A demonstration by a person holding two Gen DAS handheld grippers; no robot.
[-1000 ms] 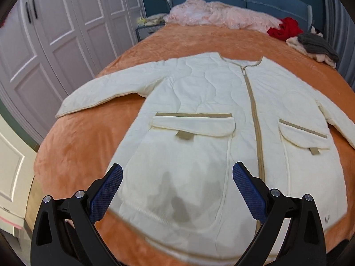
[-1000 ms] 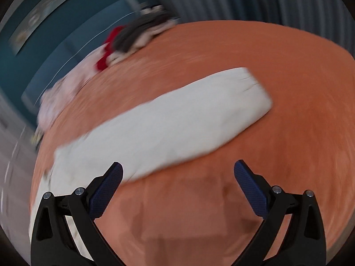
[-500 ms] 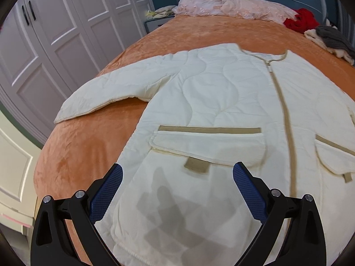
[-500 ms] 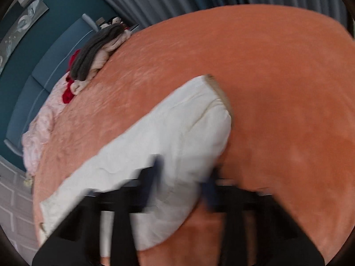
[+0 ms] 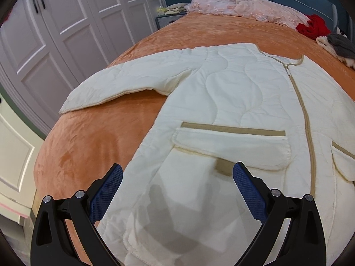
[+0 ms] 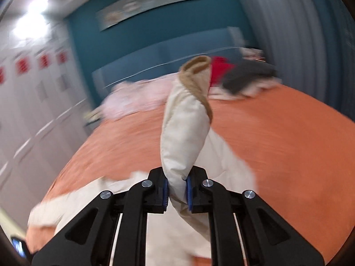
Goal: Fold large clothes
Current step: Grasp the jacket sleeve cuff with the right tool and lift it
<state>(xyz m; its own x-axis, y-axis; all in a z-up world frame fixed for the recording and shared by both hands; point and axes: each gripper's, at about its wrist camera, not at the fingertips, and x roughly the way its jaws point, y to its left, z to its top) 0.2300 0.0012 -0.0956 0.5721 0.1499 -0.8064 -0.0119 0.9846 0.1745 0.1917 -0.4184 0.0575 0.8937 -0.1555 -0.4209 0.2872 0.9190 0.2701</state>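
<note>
A cream quilted jacket (image 5: 233,102) with tan zip and pocket trim lies front up on the orange bed (image 5: 106,133). Its left sleeve (image 5: 124,82) lies stretched out toward the wardrobe. My left gripper (image 5: 177,184) is open and empty, hovering over the jacket's lower left pocket. My right gripper (image 6: 177,190) is shut on the jacket's right sleeve (image 6: 186,133) and holds it lifted off the bed, its tan cuff (image 6: 197,71) standing up. The rest of the jacket trails below in the right wrist view (image 6: 173,239).
White wardrobe doors (image 5: 66,33) stand left of the bed. A pink blanket (image 5: 241,6), a red garment (image 5: 312,26) and grey and cream clothes (image 5: 339,46) lie at the head of the bed by the blue headboard (image 6: 155,59). Grey curtains (image 6: 299,33) hang on the right.
My right gripper has closed on the right sleeve and lifted it off the bed. My left gripper has moved forward and lower over the jacket, still open.
</note>
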